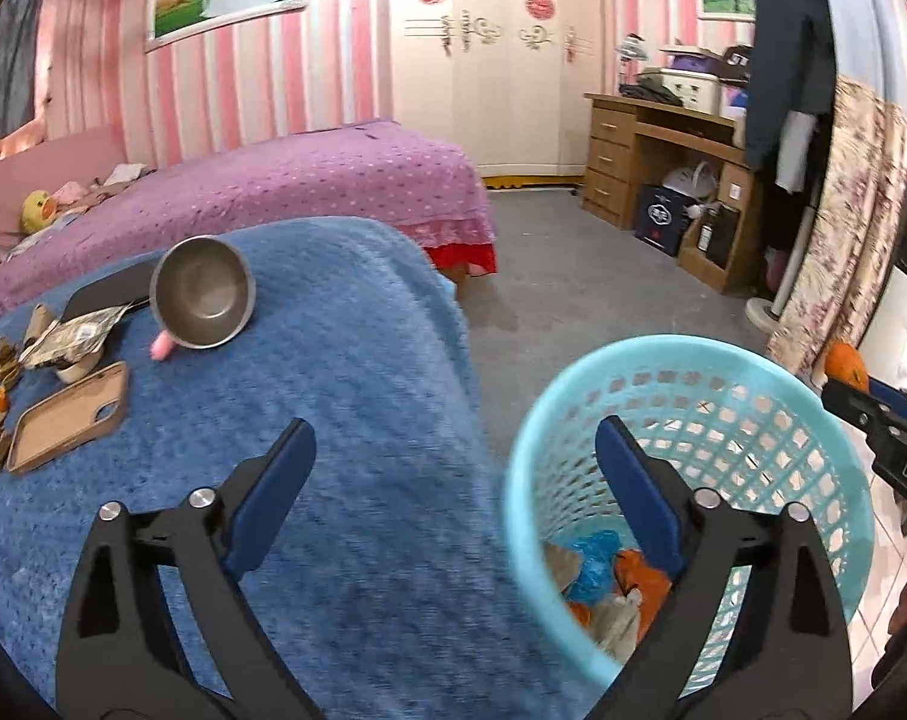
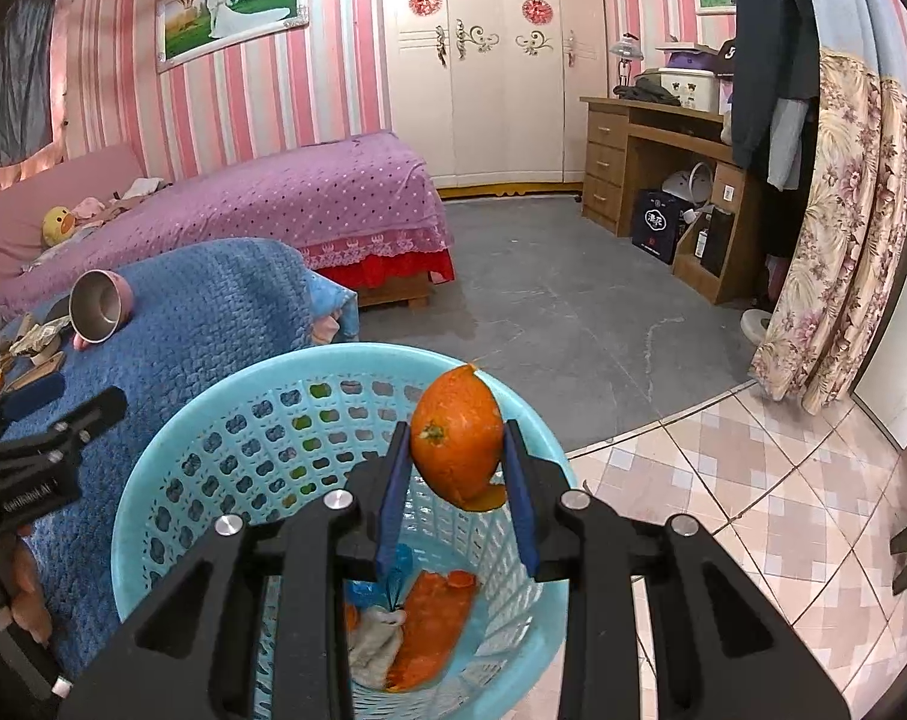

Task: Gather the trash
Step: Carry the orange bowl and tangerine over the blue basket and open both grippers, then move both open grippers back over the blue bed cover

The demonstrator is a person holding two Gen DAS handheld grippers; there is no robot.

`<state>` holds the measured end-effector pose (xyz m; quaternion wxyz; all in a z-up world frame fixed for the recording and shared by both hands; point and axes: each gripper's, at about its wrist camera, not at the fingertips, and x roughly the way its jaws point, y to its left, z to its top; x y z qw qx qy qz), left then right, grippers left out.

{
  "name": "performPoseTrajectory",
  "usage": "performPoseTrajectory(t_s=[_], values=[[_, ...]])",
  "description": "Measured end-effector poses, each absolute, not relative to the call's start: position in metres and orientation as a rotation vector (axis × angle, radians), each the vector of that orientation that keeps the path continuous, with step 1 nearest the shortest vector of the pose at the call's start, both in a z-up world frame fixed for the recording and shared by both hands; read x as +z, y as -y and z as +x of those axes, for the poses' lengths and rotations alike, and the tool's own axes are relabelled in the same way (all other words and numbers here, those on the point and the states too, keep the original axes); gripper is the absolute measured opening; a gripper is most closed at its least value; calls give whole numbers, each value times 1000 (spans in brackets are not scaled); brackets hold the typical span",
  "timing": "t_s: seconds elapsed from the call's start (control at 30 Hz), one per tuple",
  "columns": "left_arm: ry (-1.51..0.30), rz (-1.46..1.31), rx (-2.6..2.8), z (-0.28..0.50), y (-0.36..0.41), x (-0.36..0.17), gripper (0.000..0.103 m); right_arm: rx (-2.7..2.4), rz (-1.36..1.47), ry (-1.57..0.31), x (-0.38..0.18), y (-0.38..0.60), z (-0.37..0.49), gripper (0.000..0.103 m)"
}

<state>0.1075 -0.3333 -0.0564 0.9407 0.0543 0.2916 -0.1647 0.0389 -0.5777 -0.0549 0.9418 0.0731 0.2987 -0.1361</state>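
Note:
A light blue mesh basket stands beside a table covered by a blue blanket. Orange peel, blue plastic and crumpled paper lie in the basket's bottom. My left gripper is open and holds nothing; one finger hangs over the blanket, the other inside the basket's rim. My right gripper is shut on an orange peel and holds it above the basket's mouth. More scraps lie at the blanket's far left: a crumpled wrapper and dry peel bits.
On the blanket lie a tipped steel bowl, a brown phone case and a dark flat object. A purple bed stands behind. A wooden desk, a fan base and a floral curtain line the right side. Grey floor between.

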Motion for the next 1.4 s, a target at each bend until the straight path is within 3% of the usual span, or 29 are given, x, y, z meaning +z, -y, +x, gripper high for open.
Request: performPoseTrajectory(t_s=[0.33,0.4,0.43,0.6,0.87,1.4], values=[[-583,116,-276,105,299,-51,97,-283,103,-647,-60,561,51,34],[-579,119,-267,103,291,-49,97,-303,104,-656,-61,560,51,65],[-578,120,-263,102,288,-48,97,-303,114,-658,-61,560,51,72],[-561,122,-244,97,270,-39,97,-324,135,-669,-60,555,52,85],[-542,151,-203,89,223,-32,97,-280,141,-600,-40,519,49,92],[-576,144,-59,117,89,-31,97,-126,21,-540,-28,397,86,92]])
